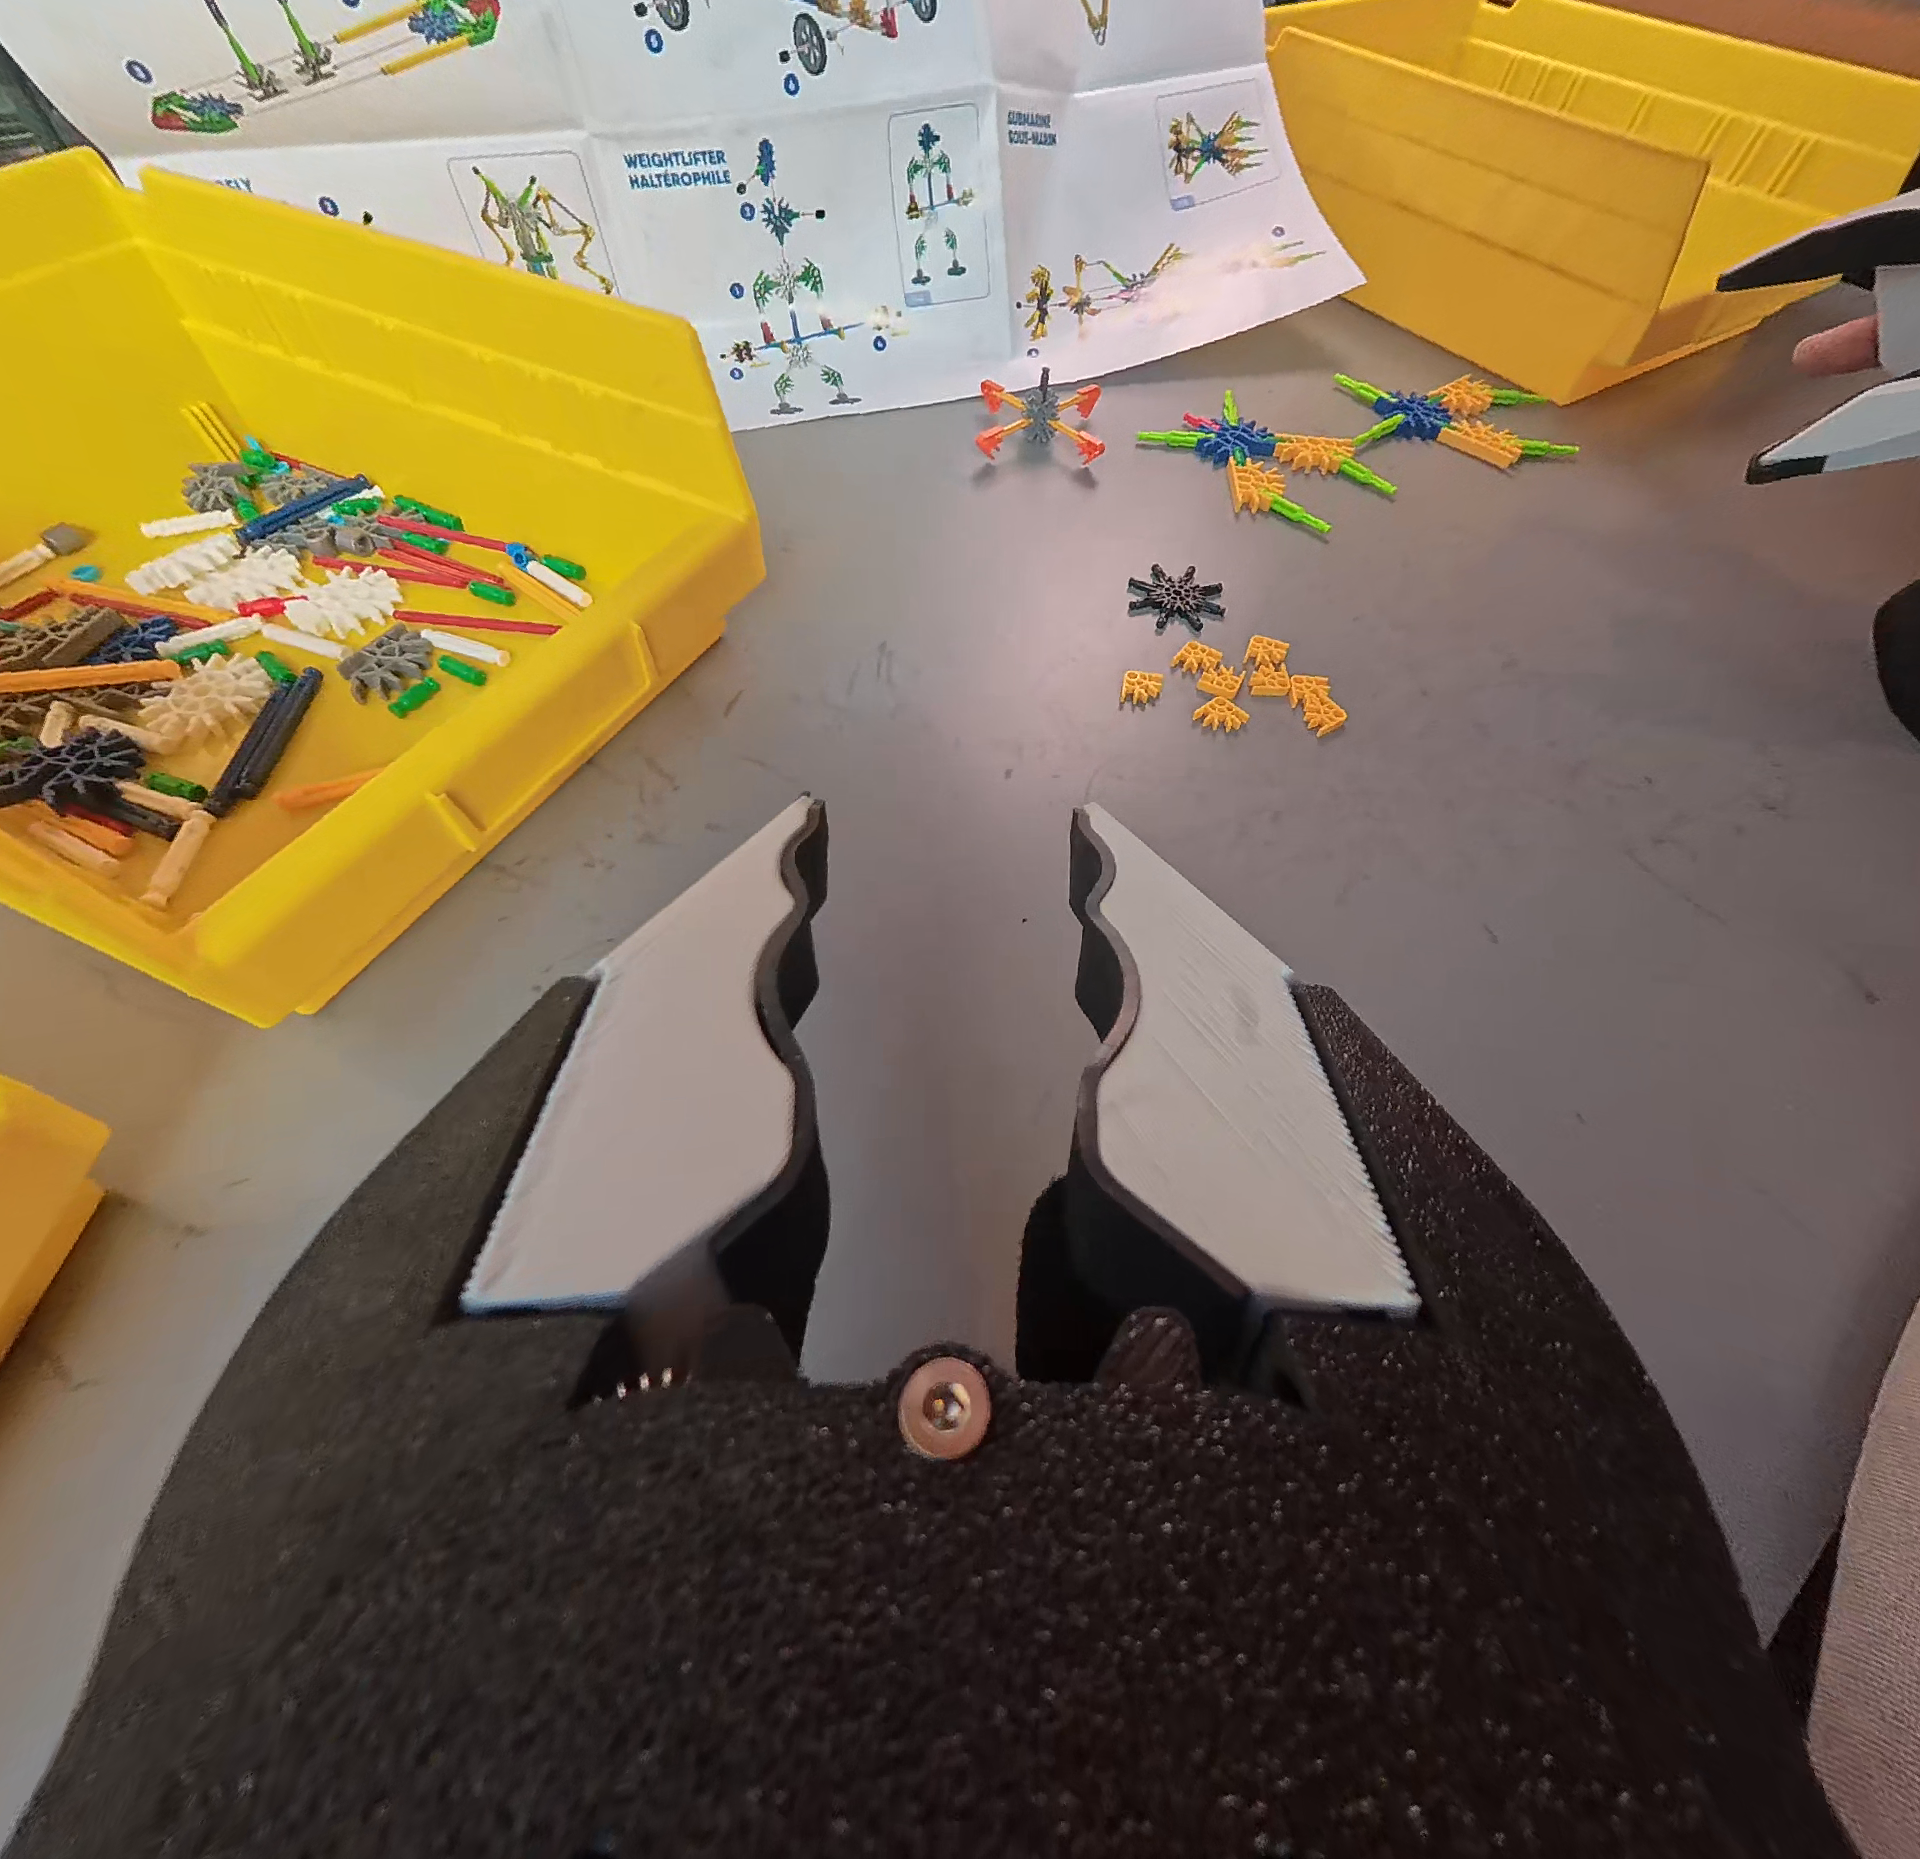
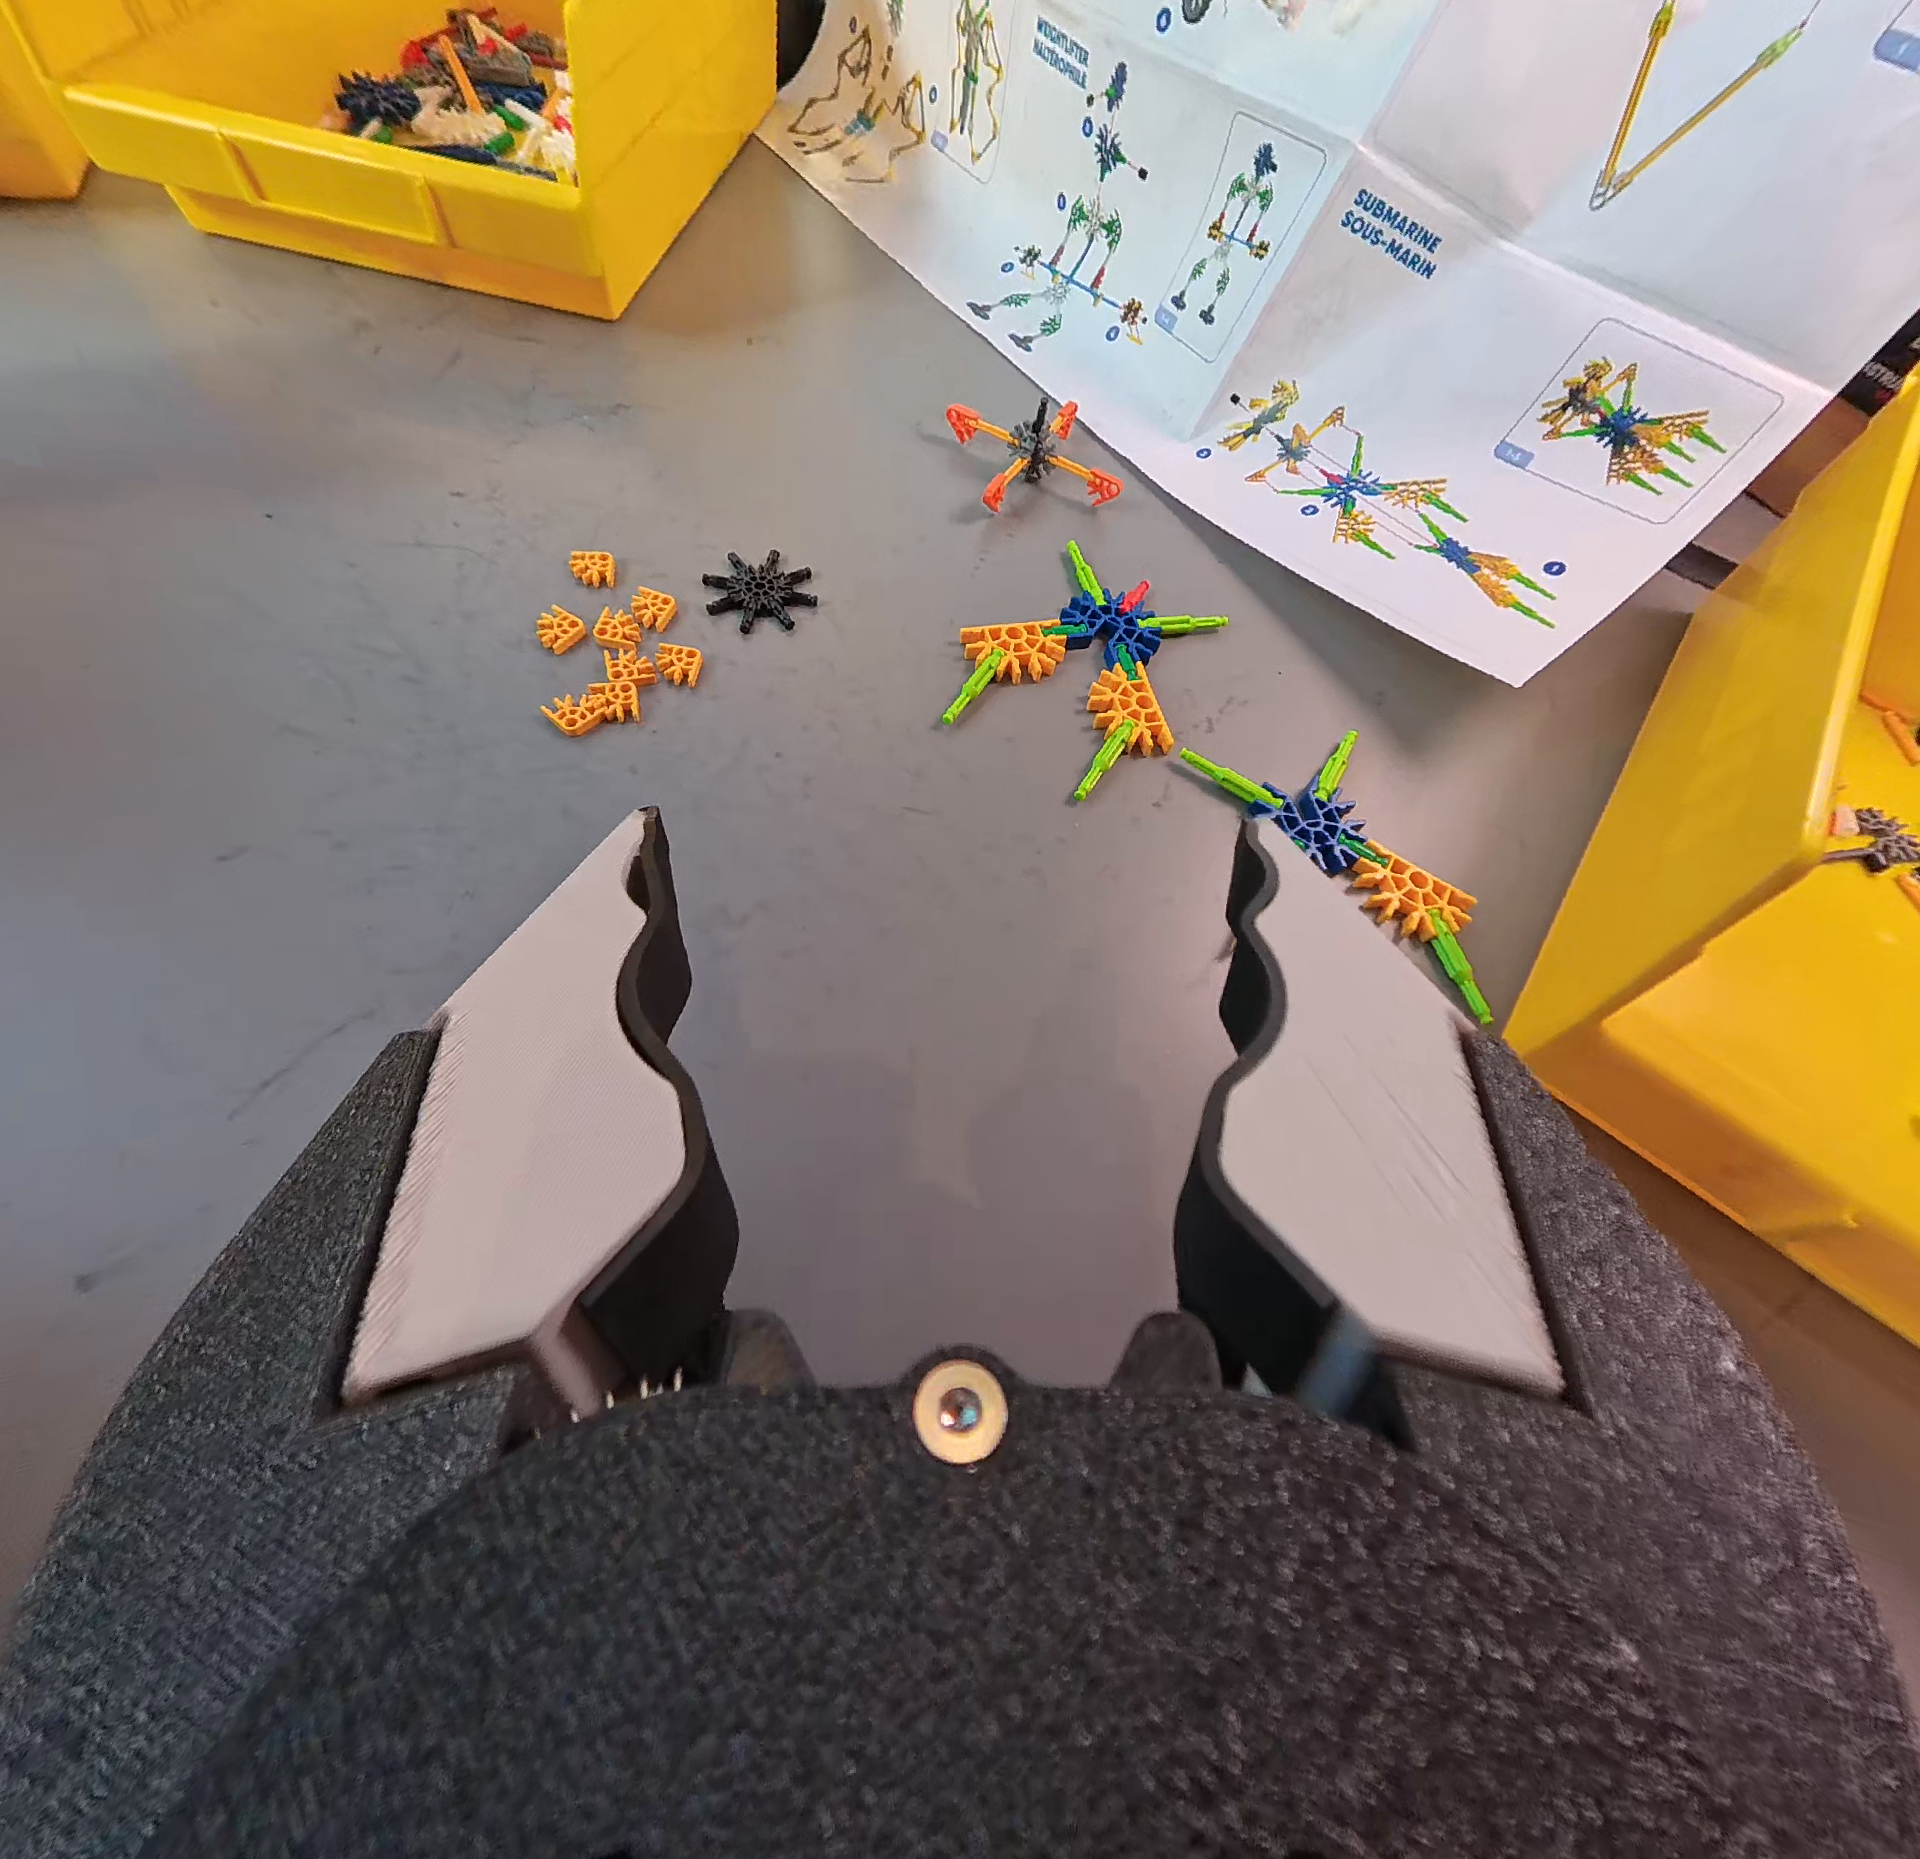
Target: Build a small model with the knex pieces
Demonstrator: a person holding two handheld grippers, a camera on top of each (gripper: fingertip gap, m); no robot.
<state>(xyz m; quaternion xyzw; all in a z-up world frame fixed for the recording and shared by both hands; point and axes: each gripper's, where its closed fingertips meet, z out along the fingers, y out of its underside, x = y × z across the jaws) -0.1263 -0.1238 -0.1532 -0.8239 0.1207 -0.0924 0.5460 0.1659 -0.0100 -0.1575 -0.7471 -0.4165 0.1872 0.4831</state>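
A grey table (image 1: 935, 614) was seen bearing a yellow bin (image 1: 582, 521) filled with mixed rods and connectors (image 1: 260, 604). A second yellow bin (image 1: 1507, 209) stood well apart. The left gripper (image 1: 948, 822) and right gripper (image 2: 945, 833) were spread, empty, near loose orange connectors (image 2: 613, 646)

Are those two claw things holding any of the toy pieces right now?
No. The left gripper and right gripper both have open jaws with only bare grey table between them.

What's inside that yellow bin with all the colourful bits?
The yellow bin holds loose toy building pieces: rods and snowflake-shaped connectors. Whatever lies beneath the pile is covered.
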